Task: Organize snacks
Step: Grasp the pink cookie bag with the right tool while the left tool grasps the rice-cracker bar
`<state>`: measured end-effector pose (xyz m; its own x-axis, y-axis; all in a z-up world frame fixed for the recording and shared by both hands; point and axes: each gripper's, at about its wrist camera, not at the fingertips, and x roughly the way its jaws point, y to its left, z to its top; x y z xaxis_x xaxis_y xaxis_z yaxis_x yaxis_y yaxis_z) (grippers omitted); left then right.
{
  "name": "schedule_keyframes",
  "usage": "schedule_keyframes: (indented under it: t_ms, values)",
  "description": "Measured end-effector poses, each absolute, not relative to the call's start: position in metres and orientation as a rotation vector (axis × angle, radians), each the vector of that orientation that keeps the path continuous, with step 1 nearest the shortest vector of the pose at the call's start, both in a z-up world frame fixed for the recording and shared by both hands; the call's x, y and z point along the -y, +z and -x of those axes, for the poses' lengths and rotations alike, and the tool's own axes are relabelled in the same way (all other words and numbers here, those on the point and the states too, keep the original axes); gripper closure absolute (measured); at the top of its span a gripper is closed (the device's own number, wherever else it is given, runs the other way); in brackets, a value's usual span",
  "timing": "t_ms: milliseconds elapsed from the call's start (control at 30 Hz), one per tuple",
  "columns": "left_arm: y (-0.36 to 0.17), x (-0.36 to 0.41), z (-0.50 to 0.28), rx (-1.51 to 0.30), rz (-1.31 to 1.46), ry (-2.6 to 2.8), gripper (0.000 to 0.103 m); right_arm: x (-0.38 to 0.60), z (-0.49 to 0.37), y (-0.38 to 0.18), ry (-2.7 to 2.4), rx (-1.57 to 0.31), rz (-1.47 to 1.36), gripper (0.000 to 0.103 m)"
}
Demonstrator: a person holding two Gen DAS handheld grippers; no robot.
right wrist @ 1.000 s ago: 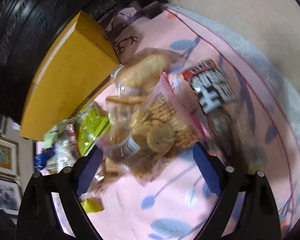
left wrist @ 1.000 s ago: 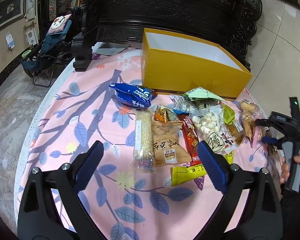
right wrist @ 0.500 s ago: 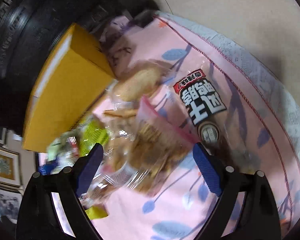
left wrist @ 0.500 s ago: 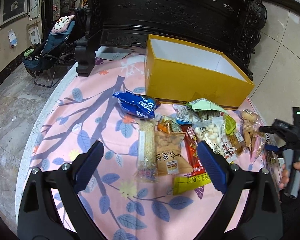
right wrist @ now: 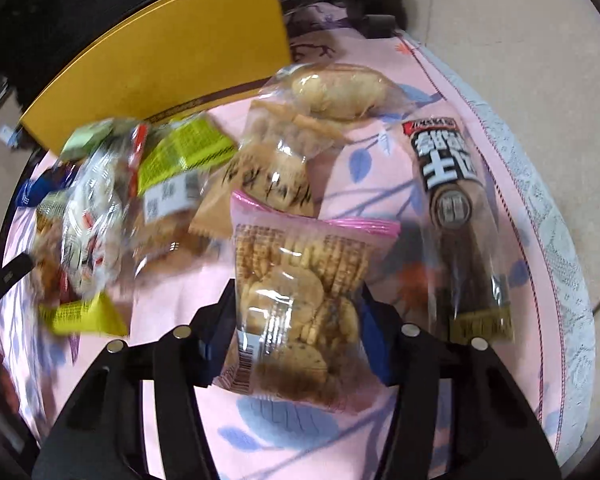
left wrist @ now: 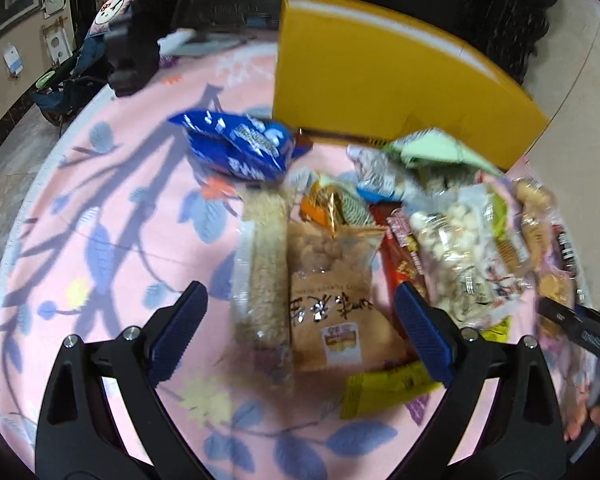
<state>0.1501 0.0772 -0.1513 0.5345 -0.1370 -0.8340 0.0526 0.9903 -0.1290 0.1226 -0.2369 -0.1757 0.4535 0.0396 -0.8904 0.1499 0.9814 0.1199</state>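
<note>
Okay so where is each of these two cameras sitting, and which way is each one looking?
Left wrist: on the open left gripper, tilted down over the snack pile toward the yellow box; the right gripper shows at its edge.
Right wrist: on the right gripper, whose jaws have just been closing onto the pink-edged cracker bag.
Shared: yellow box, pink tablecloth, white puff bag.

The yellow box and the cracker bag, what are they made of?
The yellow box looks like cardboard with a smooth, matte finish: flat stiff walls and sharp folded edges. The cracker bag looks like thin clear plastic film with a pink top seal: it is glossy and you see the crackers through it.
</note>
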Motion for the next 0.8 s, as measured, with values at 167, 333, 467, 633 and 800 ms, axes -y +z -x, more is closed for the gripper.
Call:
schedule_keyframes:
  t_ms: [167,333,467,633,800]
  values:
    - [-0.149,-0.092,-0.156,-0.976,0.114,-0.058,0.007,0.243,-0.119,-0.173,-0.03,-1.09,-0.217,0.045]
    - [-0.137,-0.127,-0.153,-0.938,0.155,0.005,0.007,0.234,-0.106,-0.166,0.002,-1.081,-0.207,0.034]
    - [-0.162,-0.124,-0.168,-1.029,0.139,-0.019,0.015,0.228,-0.107,-0.167,0.009,-1.076,-0.188,0.027]
    - [-0.167,-0.102,-0.167,-1.002,0.051,0.0,0.038,0.226,-0.105,-0.168,-0.014,-1.045,-0.136,0.036]
    - [-0.166,-0.09,-0.158,-0.978,0.012,-0.02,0.066,0.216,-0.104,-0.172,-0.064,-1.005,-0.039,0.043]
